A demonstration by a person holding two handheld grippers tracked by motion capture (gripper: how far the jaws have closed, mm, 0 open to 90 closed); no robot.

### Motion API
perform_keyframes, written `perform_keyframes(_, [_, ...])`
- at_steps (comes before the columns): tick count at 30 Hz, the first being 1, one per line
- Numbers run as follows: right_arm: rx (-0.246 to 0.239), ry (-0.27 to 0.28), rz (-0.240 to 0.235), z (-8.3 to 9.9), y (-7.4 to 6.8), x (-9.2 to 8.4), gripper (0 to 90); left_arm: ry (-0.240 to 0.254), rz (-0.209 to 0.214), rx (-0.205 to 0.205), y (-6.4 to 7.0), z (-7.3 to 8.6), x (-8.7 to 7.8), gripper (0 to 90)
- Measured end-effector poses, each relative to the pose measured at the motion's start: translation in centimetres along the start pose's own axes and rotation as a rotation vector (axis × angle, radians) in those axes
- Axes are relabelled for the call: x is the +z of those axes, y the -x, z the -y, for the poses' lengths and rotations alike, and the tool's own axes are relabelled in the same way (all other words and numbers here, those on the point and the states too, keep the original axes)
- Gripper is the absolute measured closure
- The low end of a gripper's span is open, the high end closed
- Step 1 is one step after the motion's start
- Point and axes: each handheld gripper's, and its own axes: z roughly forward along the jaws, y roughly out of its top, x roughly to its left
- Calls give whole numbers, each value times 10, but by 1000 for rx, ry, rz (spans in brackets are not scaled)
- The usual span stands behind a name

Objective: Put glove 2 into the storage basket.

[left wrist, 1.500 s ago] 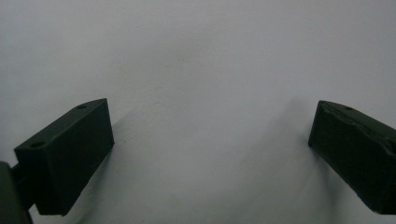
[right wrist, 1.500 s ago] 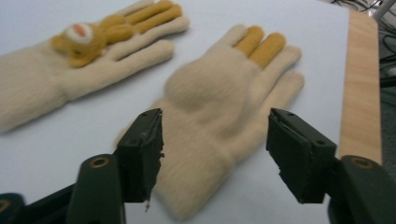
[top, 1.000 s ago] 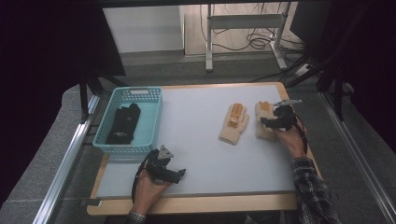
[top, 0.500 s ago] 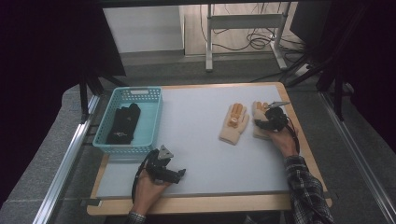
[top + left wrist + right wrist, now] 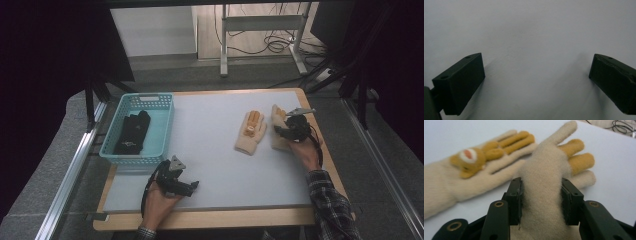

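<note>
Right tool (image 5: 541, 202) astride cream glove (image 5: 544, 195)

Desk (image 5: 220, 150) evenly lit from above; surroundings beyond its edges dark. Left gripper view dim and grey, with soft shadows beside the jaws. Right gripper view bright, far edge blurred.

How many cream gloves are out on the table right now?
2. One cream glove lies flat mid-table; the other glove sits right of it, bunched between the right gripper pads. The blue basket holds something black.

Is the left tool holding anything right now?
No, the left tool has its jaws wide apart over the bare table, with nothing between them.
</note>
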Motion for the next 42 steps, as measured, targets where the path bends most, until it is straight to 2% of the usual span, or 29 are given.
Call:
perform_keyframes(8, [-9,68,-32,-8,-17,-33,580,0,0,1,0,0,0,6])
perform_keyframes(11, [-27,99,-49,-8,-26,-46,585,-1,-1,1,0,0,0,6])
perform_keyframes(16, [-52,118,-92,-8,-48,-64,594,-2,-1,2,0,0,0,6])
perform_keyframes(26, [-106,153,-215,-5,-102,-87,644,0,-2,3,0,0,0,6])
perform_keyframes(30, [-123,155,-269,-5,-124,-90,657,0,-2,3,0,0,0,6])
perform_keyframes(35, [-149,126,-335,-4,-152,-85,656,0,-1,1,0,0,0,6])
perform_keyframes(42, [-176,78,-378,5,-184,-57,654,1,-2,2,0,0,0,7])
